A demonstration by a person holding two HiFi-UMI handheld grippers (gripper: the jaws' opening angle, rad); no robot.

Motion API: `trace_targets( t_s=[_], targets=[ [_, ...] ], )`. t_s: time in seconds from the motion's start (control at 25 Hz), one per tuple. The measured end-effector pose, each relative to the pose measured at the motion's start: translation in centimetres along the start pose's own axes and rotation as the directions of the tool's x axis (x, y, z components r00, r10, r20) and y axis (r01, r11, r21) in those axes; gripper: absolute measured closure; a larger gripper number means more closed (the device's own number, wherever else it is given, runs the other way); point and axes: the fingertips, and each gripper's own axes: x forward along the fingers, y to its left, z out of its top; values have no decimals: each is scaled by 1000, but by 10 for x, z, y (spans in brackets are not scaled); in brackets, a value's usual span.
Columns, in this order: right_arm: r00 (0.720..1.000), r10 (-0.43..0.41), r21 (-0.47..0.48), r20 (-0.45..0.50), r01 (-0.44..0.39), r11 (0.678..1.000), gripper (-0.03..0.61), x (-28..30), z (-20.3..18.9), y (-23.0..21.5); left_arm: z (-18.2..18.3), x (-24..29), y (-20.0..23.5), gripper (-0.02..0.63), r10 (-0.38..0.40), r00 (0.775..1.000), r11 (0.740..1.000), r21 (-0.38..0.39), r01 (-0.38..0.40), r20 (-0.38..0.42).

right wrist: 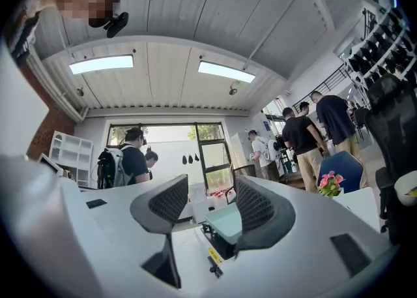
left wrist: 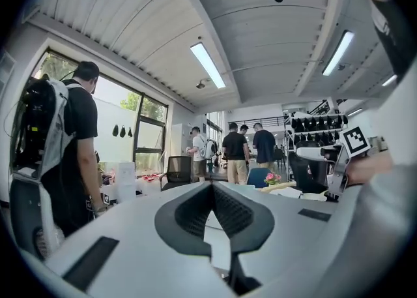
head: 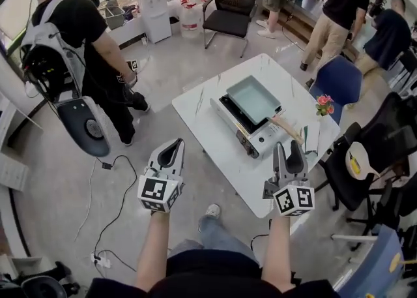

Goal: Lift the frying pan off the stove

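Note:
A square teal frying pan [head: 253, 98] sits on a portable gas stove [head: 251, 135] on the white table [head: 208, 127]. Its wooden handle [head: 287, 127] points toward the near right. My right gripper [head: 288, 147] hovers just short of the handle's end, open, with nothing between its fingers [right wrist: 166, 205]. In the right gripper view the pan [right wrist: 225, 220] and stove [right wrist: 218, 244] show through the gap of the right gripper [right wrist: 212, 199]. My left gripper [head: 176, 141] hangs left of the table's near corner. It is shut and empty, its tips meeting in the left gripper view [left wrist: 212, 189].
A pink flower [head: 324, 103] stands at the table's right edge beside a blue chair [head: 339, 81]. Black office chairs [head: 365, 160] crowd the right side. A person with a backpack [head: 71, 49] stands to the left. A cable [head: 111, 212] lies on the floor.

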Motion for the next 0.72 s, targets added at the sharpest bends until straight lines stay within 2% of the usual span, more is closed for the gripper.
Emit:
trace_targets(
  t_s=[0.16,0.4,0.72],
  targets=[
    [999,-37,14,4,37,999,365,28,-4,-26,1,50,2,595,-51,999,999,4,51,-15],
    [995,-96,17,15,96,995,365,39,0,-53,9,102,-6,595,-133,991,991,20,134,-34],
    [980,-199,-4,30,199,980,365,46,16,-72,22,169,-27,595,-279,960,960,2,279,-14]
  ],
)
